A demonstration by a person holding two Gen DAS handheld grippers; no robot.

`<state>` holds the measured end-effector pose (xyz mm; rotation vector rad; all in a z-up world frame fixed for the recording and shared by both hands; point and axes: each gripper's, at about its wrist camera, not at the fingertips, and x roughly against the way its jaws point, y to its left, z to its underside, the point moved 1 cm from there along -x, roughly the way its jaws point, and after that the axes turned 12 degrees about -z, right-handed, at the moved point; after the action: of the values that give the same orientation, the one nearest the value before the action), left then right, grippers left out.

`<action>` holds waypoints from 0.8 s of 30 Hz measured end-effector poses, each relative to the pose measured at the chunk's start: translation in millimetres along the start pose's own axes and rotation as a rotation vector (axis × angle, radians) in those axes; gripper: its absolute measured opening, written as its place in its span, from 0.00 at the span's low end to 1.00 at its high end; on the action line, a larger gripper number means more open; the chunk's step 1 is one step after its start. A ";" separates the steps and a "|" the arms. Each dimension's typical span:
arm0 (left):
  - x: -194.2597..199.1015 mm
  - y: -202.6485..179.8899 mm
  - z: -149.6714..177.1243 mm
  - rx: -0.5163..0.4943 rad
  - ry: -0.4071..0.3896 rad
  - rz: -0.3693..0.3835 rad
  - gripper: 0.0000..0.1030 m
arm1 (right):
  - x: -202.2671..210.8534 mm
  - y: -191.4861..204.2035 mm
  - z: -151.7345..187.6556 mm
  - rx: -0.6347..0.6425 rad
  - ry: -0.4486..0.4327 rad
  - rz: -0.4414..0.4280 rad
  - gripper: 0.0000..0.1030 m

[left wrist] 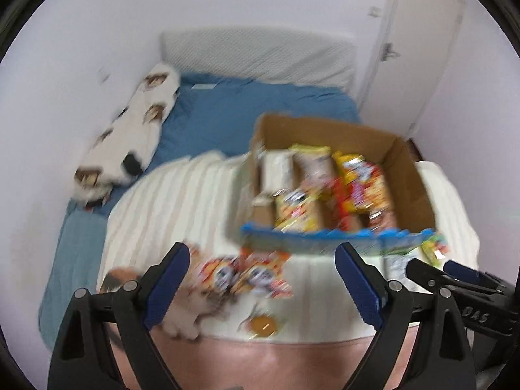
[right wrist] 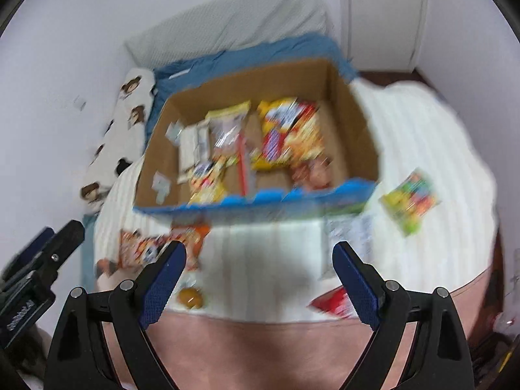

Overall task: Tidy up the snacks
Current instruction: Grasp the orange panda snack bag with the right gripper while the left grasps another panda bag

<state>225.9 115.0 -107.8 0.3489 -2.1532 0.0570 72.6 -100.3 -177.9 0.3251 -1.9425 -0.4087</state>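
Observation:
A cardboard box [left wrist: 409, 169] with a blue front rim stands on a white striped blanket [left wrist: 182, 201] and holds several snack packs [left wrist: 357, 188]. It also shows in the right wrist view [right wrist: 354, 110]. Orange snack packs [left wrist: 250, 273] lie in front of the box at the left, also in the right wrist view [right wrist: 143, 250]. A round orange snack [left wrist: 263, 323] lies near the blanket's front edge. A green and yellow pack [right wrist: 411, 196] lies right of the box, and a red pack [right wrist: 334, 302] near the front. My left gripper [left wrist: 261, 279] is open and empty. My right gripper [right wrist: 258, 279] is open and empty.
The bed has a blue sheet [left wrist: 227, 113], a white patterned pillow [left wrist: 136, 130] along the left wall and a grey headboard cushion [left wrist: 260, 52]. A white door [left wrist: 416, 48] is at the back right. A pink cover [left wrist: 276, 364] runs under both grippers. The frames are blurred.

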 end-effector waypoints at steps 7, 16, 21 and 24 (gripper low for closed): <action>-66.8 58.9 55.1 0.086 0.187 -0.132 0.89 | -89.3 23.5 38.0 -0.028 0.178 -0.097 0.91; -119.3 97.4 90.7 0.123 0.321 -0.204 0.89 | -189.3 58.9 43.8 -0.049 0.227 -0.045 0.91; -135.9 105.7 87.0 0.138 0.357 -0.178 0.89 | -228.0 73.9 37.2 -0.022 0.246 0.013 0.88; -144.7 106.9 79.6 0.169 0.387 -0.122 0.89 | -239.8 77.5 42.5 -0.003 0.275 0.022 0.57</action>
<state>210.4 236.7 -261.6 0.5213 -1.7446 0.2202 123.8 72.9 -358.7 0.3395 -1.6757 -0.3338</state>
